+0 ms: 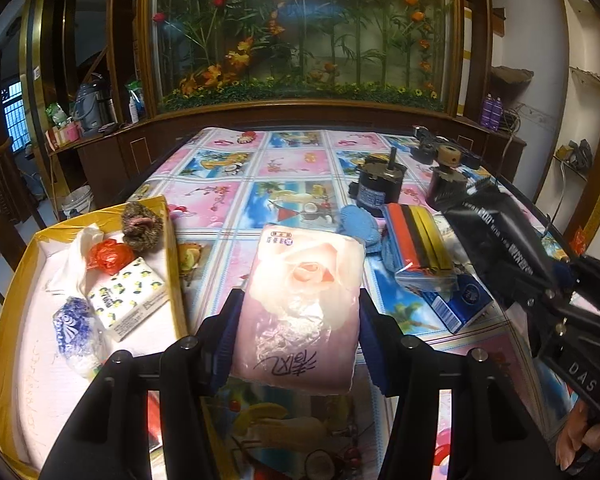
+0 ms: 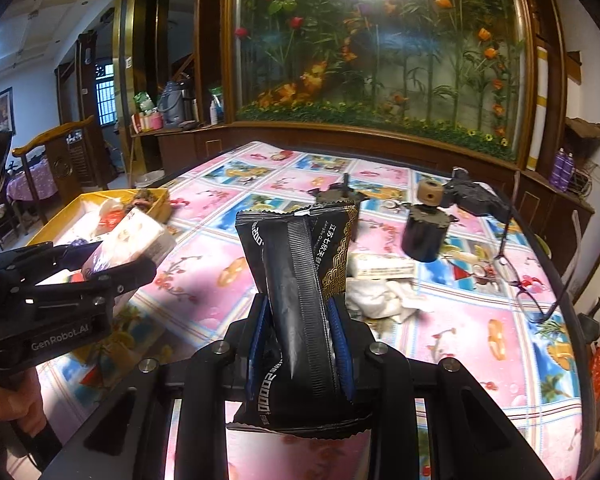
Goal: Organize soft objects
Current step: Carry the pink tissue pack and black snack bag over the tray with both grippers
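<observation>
While both my hands are up over the table (image 1: 228,200), this is how things stand:
Left gripper (image 1: 296,344): clamped on the pink tissue pack (image 1: 300,304), blue pads pressing both its sides, held above the cloth.
Right gripper (image 2: 300,344): squeezed tight on the black foil pouch (image 2: 300,280), which stands upright between the pads.
Yellow box (image 1: 4,320): at my left on the table's edge, holding a lemon-print tissue pack (image 1: 128,300), an orange bag (image 1: 108,254) and what looks like a scrubber (image 1: 142,226).
Table: a motor (image 1: 376,188) and glasses (image 2: 520,276) lie apart on it.
</observation>
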A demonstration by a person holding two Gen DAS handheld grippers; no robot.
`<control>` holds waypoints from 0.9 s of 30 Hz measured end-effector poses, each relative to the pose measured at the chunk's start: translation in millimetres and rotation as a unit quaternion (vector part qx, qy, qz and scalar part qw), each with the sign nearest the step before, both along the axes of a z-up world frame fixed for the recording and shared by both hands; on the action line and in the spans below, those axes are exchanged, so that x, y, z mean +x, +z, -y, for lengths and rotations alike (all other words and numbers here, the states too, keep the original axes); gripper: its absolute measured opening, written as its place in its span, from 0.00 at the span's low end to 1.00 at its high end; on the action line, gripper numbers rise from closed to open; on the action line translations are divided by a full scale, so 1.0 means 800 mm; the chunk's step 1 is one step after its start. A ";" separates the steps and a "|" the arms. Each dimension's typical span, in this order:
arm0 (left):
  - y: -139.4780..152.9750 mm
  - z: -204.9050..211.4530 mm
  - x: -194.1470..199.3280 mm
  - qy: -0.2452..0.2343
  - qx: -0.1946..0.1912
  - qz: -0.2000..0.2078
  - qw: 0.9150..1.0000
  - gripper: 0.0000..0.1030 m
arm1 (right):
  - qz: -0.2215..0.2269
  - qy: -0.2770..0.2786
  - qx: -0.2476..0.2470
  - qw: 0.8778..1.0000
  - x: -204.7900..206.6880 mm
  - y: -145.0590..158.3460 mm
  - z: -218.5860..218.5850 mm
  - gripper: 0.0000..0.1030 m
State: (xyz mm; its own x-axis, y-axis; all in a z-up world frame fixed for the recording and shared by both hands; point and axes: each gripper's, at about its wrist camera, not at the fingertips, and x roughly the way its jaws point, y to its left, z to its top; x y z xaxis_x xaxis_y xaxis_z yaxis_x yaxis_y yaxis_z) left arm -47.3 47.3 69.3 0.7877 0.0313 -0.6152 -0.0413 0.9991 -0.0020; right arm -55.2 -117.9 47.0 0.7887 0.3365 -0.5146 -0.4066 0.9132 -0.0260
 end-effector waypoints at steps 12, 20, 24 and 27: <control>0.008 -0.051 -0.018 0.040 -0.016 0.015 0.999 0.52 | -0.015 0.056 -0.015 0.998 -0.011 -0.003 -0.062 0.32; 0.008 -0.093 -0.032 0.076 -0.023 0.018 0.997 0.52 | -0.024 0.098 -0.023 0.995 -0.013 0.003 -0.109 0.32; 0.006 -0.121 -0.041 0.099 -0.029 0.016 0.995 0.52 | -0.039 0.124 -0.017 0.991 -0.012 0.006 -0.138 0.32; 0.003 -0.145 -0.050 0.118 -0.035 0.014 0.992 0.52 | -0.049 0.142 -0.016 0.989 -0.011 0.007 -0.159 0.32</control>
State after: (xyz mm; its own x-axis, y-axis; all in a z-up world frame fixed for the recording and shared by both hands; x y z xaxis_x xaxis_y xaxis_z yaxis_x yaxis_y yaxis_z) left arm -86.9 162.9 71.6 0.7810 0.1748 -0.5996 -0.2725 0.9592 -0.0754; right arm -64.3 9.4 52.6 0.6114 0.5194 -0.5970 -0.6479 0.7617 -0.0008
